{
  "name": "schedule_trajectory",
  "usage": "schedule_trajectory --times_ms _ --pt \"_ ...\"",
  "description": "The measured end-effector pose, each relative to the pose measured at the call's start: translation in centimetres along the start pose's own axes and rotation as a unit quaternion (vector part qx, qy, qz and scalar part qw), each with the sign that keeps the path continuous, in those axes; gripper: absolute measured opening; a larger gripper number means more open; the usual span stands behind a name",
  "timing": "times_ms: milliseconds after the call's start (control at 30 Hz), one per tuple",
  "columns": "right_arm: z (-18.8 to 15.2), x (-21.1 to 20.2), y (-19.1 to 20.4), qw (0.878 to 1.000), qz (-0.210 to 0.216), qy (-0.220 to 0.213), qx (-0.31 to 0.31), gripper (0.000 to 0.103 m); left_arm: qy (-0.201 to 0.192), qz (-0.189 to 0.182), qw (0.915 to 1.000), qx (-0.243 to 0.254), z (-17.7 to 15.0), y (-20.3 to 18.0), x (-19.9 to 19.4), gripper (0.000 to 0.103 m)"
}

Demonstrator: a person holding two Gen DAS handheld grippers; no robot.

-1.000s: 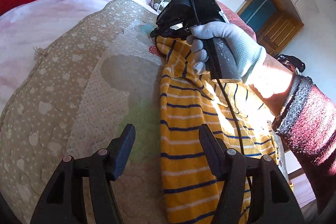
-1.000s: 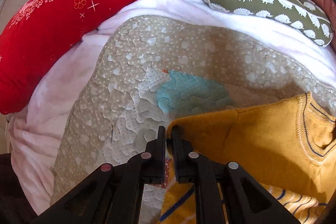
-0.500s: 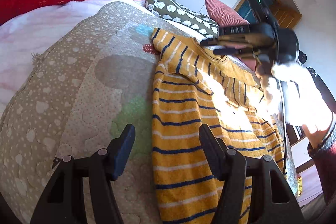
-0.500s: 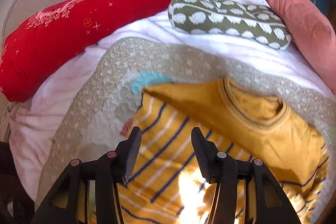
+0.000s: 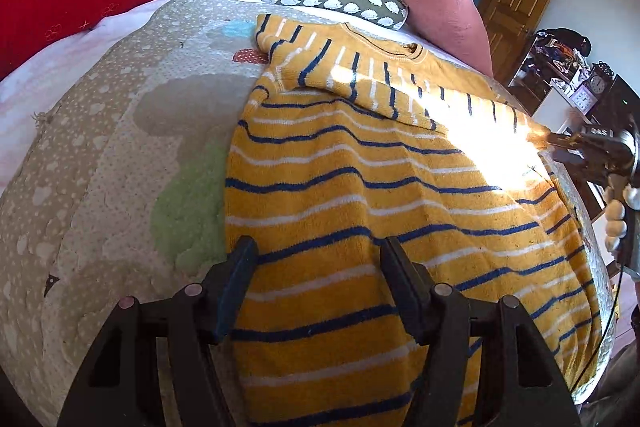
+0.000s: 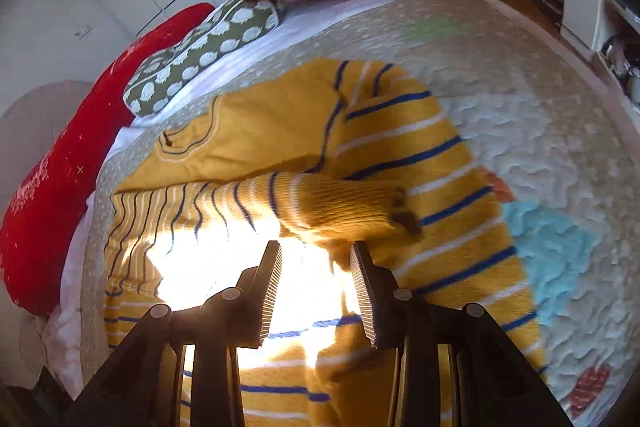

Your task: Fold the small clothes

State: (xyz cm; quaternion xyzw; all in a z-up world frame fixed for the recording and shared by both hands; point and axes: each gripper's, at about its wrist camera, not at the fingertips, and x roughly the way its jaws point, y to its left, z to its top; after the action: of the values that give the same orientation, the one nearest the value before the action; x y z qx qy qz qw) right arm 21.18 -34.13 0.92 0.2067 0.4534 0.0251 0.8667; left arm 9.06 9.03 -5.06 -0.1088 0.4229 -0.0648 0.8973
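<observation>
Left wrist view shows the sweater [image 5: 360, 187] flat on the bed quilt [image 5: 100, 147], one sleeve [image 5: 380, 83] folded across toward 3 o'clock, both the left tool [image 5: 316, 267] and right tool [image 6: 316, 267] open and empty, so fold the other sleeve [image 6: 384, 115] in squarely next.

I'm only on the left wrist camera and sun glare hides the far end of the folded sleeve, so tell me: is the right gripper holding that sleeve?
Observer: No. The right gripper is open and grips nothing.
Operator: Then where does the cuff sit?
Observer: The sleeve cuff lies flat across the striped sweater, just beyond the fingertips and nearer the right finger.
</observation>
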Motion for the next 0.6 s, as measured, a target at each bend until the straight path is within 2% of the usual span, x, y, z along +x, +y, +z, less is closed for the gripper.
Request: schedule_trajectory --times_ms 133,267,400,467,533,600 --pt "-2.3 -5.0 -6.4 0.999 -0.021 -0.021 0.021 0.039 -0.007 0.018 0.9997 0.016 -0.2 -0.8 0.3 0.070" --pt "-4.7 -6.1 -10.4 0.999 0.004 -0.004 0.051 0.040 -0.004 0.021 0.9993 0.032 -0.4 -1.3 0.5 0.076" --pt "-7.6 -4.8 -11.1 0.995 0.038 0.021 0.090 0.041 -0.006 0.012 0.9995 0.028 -0.4 -1.1 0.5 0.077" --pt "-9.2 -4.7 -10.4 0.994 0.047 0.004 0.099 0.047 -0.006 0.007 0.9997 0.023 -0.4 -0.9 0.5 0.077" --pt "-10.0 -4.9 -9.8 0.993 0.057 -0.019 0.105 0.060 -0.005 0.005 0.9997 0.022 -0.4 -0.8 0.6 0.077" --pt "-10.2 -4.5 -9.3 0.991 0.066 -0.026 0.110 0.067 -0.004 0.008 0.9996 0.026 -0.4 -1.0 0.6 0.077"
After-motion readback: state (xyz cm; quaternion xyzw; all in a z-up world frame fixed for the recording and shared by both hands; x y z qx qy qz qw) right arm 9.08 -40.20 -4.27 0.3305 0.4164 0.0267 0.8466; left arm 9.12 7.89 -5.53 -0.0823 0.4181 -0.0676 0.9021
